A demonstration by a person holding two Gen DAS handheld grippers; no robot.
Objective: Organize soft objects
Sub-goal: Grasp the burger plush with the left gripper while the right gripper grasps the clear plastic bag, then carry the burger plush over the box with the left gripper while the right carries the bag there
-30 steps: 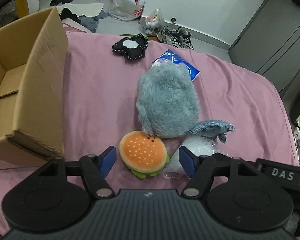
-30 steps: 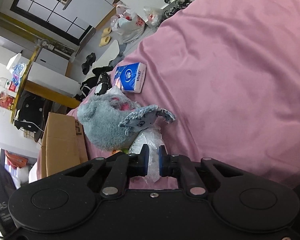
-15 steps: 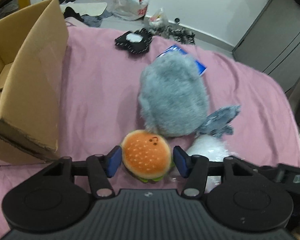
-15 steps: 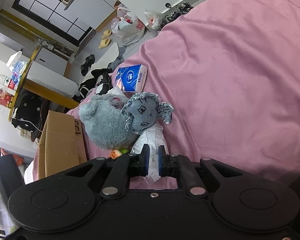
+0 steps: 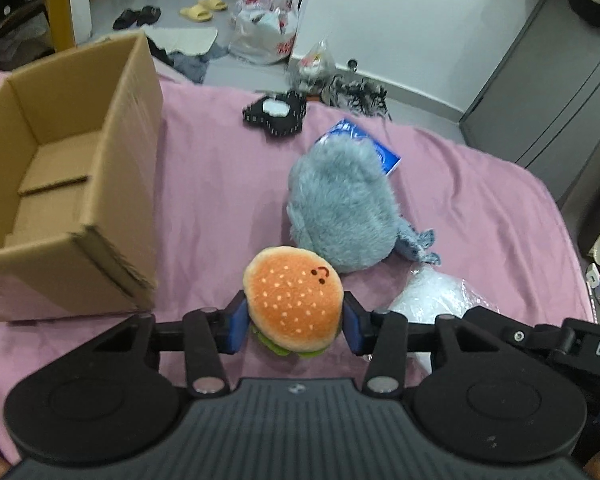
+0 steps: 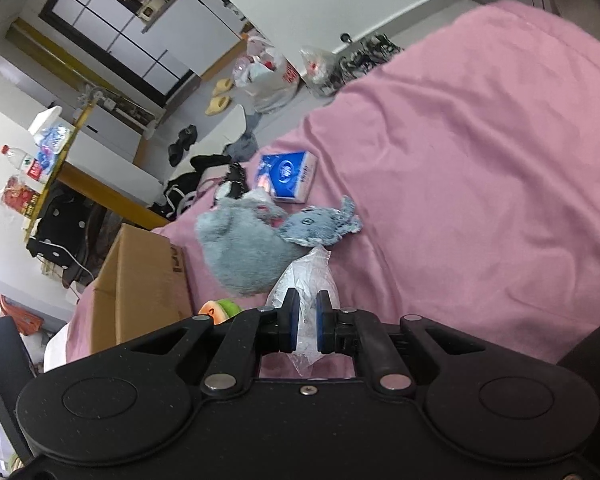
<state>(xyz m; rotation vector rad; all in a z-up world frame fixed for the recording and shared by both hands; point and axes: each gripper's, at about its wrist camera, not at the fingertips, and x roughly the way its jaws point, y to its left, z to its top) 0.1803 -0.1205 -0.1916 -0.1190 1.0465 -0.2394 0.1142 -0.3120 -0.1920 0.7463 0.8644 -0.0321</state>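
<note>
Left wrist view first: the left gripper has the burger plush sitting right between its blue pads, jaws closing in on it, and both pads already look like they're squeezing its sides. The burger seems lifted a bit off the pink bedspread, though that's my read from the shadow, not certain.

What the next move turns on, I'd say: the cardboard box sits at about 10 o'clock from that claw, open top facing up, long axis running away from the camera toward 11. Its near corner is just beside the left finger, so the left hand is clearly the nearer one for a drop-in. It probably needs to go up and over that wall.

Right wrist view: the right gripper is clamped tight on a clear plastic bag of white stuff, with the film pinched between the pads. The fluffy grey plush lies at 11 o'clock from it, touching the bag, with a small knitted blue toy at 12 and a tissue pack beyond.
</note>
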